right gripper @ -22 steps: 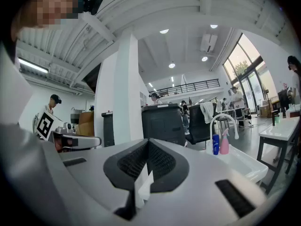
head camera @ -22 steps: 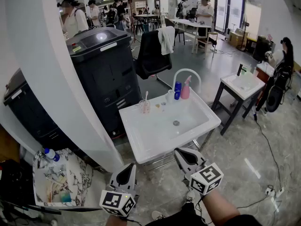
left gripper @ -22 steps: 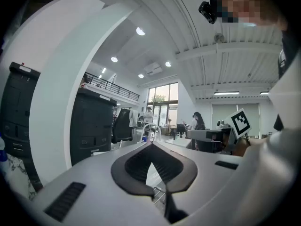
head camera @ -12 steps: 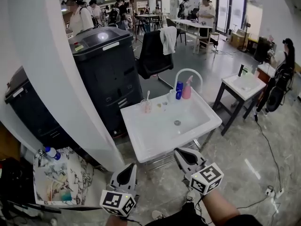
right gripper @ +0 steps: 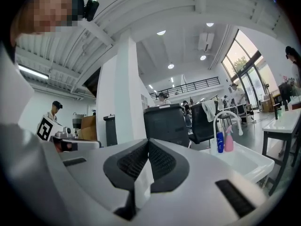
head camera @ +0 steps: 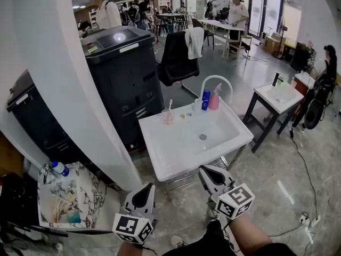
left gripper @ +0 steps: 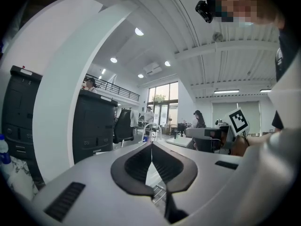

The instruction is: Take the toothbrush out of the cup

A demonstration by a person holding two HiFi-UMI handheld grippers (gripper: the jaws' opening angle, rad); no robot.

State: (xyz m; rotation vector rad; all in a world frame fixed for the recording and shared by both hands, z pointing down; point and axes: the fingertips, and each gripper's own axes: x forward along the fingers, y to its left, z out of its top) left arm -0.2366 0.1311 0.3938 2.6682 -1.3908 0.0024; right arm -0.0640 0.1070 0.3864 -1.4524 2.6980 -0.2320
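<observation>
A clear cup [head camera: 167, 117] with a white toothbrush [head camera: 169, 107] standing in it sits on the back left rim of the white sink [head camera: 176, 157]. Both grippers hang low in the head view, well short of the sink. My left gripper [head camera: 146, 190] is shut with nothing in it, below the sink's front left corner. My right gripper [head camera: 205, 170] is also shut and empty, just under the sink's front edge. In the left gripper view the jaws [left gripper: 151, 145] meet at their tips. The right gripper view shows its jaws [right gripper: 148, 141] closed too, with the sink [right gripper: 244, 160] off to the right.
A blue bottle [head camera: 205, 96] and a pink spray bottle [head camera: 214, 98] stand by the arched tap [head camera: 215, 81]. A white pillar [head camera: 64, 84] and black printer cabinet [head camera: 125, 79] rise left of the sink. A second small sink [head camera: 279, 96] stands right. People stand in the background.
The head view has shifted slightly, so the sink and cup sit a little lower and further right. Both grippers hold their places and stay shut.
</observation>
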